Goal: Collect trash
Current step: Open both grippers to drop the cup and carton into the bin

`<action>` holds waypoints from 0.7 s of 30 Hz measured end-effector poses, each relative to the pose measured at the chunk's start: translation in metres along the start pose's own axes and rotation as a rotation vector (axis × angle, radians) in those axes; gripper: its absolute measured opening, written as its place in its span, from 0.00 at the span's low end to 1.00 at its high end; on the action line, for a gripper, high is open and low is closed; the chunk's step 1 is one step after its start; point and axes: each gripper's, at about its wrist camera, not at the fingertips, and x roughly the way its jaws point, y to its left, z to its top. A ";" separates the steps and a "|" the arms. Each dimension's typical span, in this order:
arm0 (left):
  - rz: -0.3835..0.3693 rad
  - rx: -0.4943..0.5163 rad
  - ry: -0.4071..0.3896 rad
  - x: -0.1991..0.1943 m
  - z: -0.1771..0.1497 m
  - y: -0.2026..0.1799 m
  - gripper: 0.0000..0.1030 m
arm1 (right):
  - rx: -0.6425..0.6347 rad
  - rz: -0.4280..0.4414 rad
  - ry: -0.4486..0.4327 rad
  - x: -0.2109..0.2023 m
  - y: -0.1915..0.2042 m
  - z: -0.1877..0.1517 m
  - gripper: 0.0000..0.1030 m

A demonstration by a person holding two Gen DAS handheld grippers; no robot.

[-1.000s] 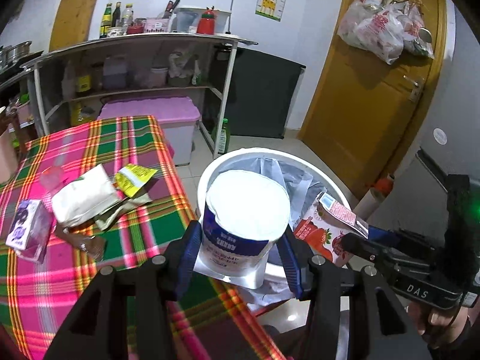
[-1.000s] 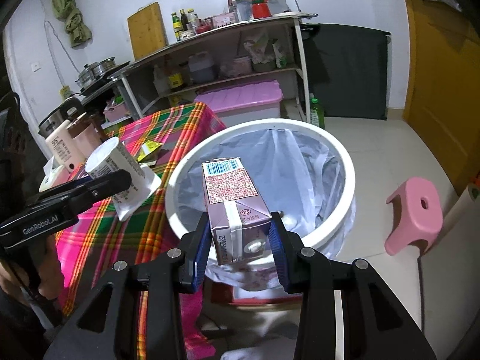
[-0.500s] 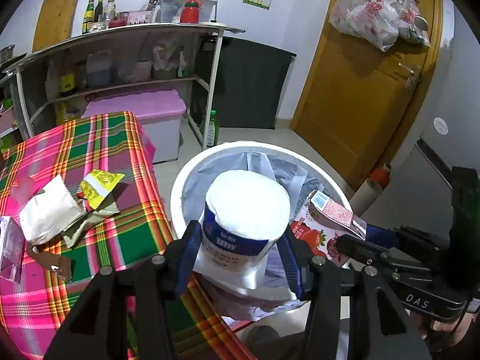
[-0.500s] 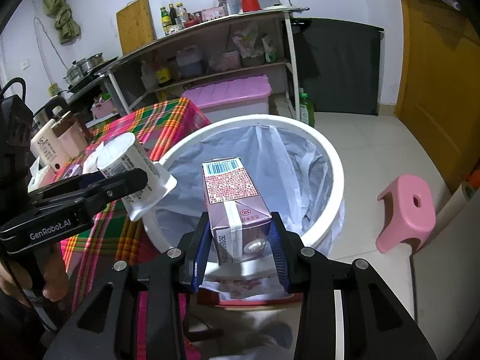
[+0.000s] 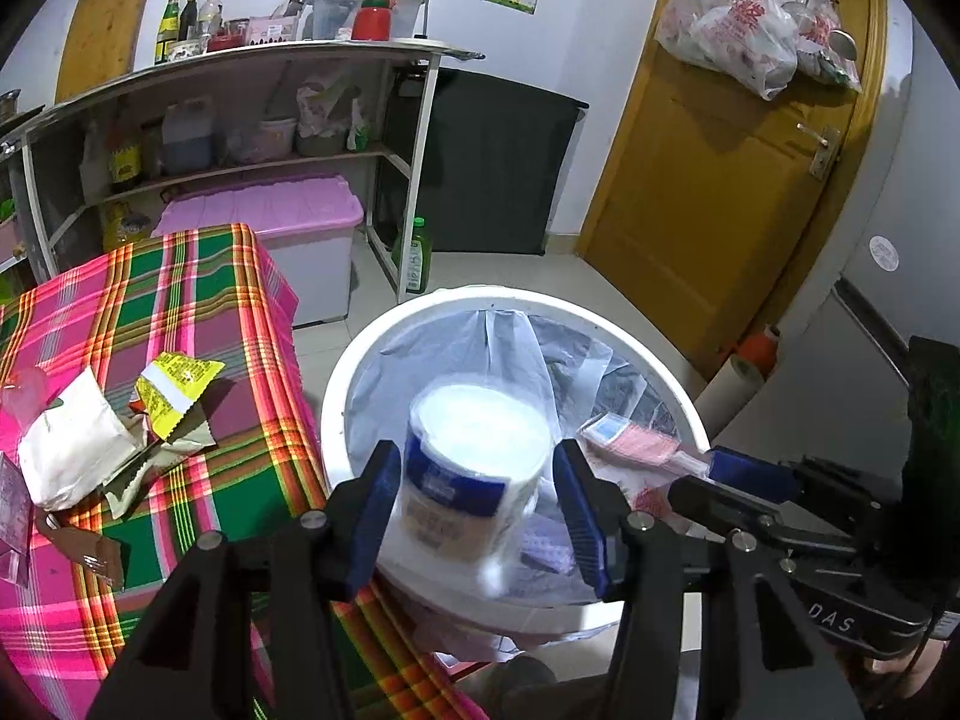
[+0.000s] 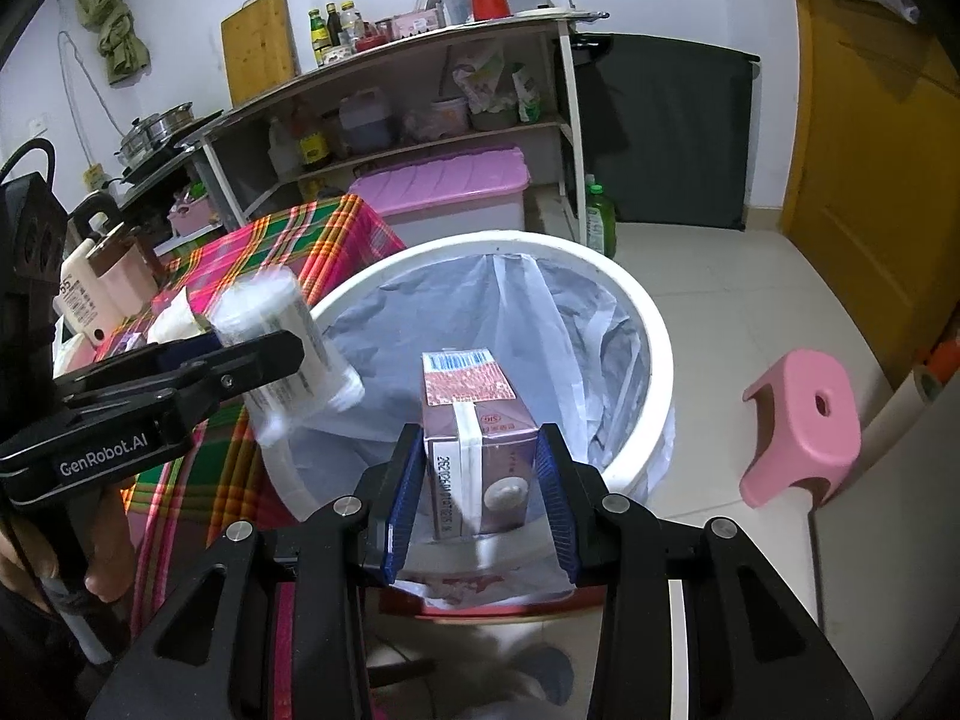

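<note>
The left gripper (image 5: 477, 489) has its jaws opening, wide now, and the cup (image 5: 474, 468) sits blurred between them with a gap at each pad: it looks released and dropping. Straight below is the bin (image 5: 420, 312) with its clear liner. The right gripper (image 6: 477, 495) has its jaws about half open, closed on the carton (image 6: 477, 432), pads flat against both sides, held just over the bin's near rim.

Left of the left jaws, on the surface (image 5: 198, 276), wrappers (image 5: 174, 384) and a white pouch (image 5: 69, 444) still lie uncollected.

The risks, as I judge them: the cup falls close to the near rim and could clip it and tumble to the floor. The carton, if let go here, may strike the rim or snag the loose liner instead of dropping inside.
</note>
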 end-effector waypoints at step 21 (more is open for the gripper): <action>-0.012 -0.031 -0.058 -0.043 -0.012 0.008 0.56 | -0.033 0.036 -0.058 -0.029 0.021 -0.005 0.39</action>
